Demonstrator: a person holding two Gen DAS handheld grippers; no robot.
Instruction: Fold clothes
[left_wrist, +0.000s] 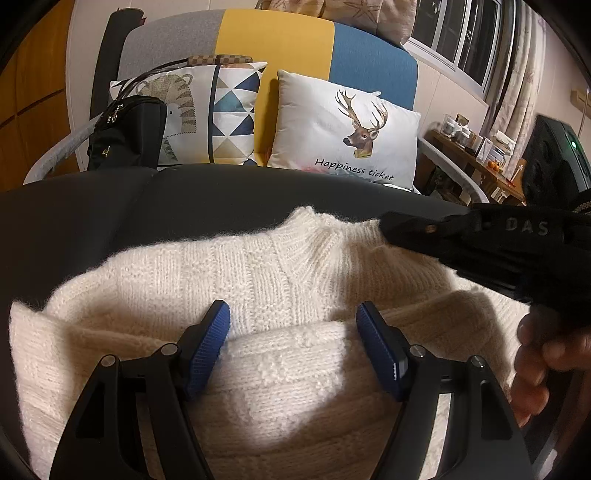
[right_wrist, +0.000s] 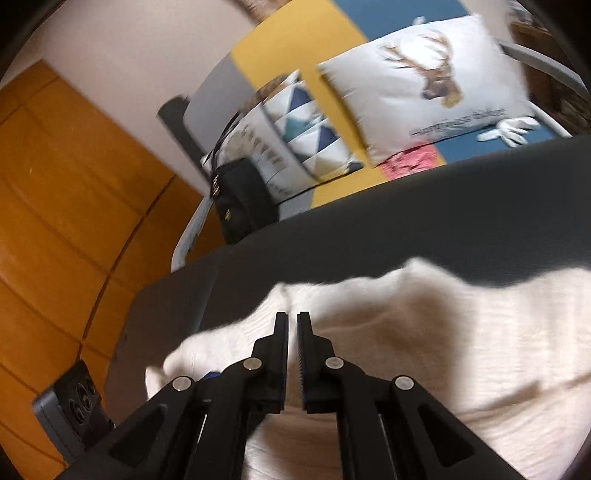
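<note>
Lying flat on the dark grey tabletop (left_wrist: 92, 221), the cream knitted sweater (left_wrist: 258, 266) sits directly under and ahead of both grippers, collar pointing away, a folded layer heaped nearest the left gripper (left_wrist: 293, 332); its blue pads stand wide apart, straddling that heap without visibly pinching it, nothing held. Right gripper (right_wrist: 292, 332) poised over the sweater's edge, jaws nearly together with only a thin slit between the pads; no wool seen in the slit, so it appears empty; its view is smeared, so contact with the knit cannot be told.

Risks, as judgement: the knit is thick, fuzzy and slack; a narrow pinch may catch only the top layer, dragging the fold askew; a loose fold could slump open once released; fuzzy yarn may snag on the ribbed pads; the two grippers are near each other over the collar side, so a crossing move could knock one into the other or disturb the heap.

Surroundings: beyond the left gripper, past the table's far edge, a deer-print cushion (left_wrist: 343, 129) and a triangle-patterned cushion (left_wrist: 221, 110) on a sofa, a black bag (left_wrist: 127, 131) beside them; all well apart from the sweater; the tabletop around the sweater appears bare; a hand (left_wrist: 543, 365) shows just right of the left gripper.
</note>
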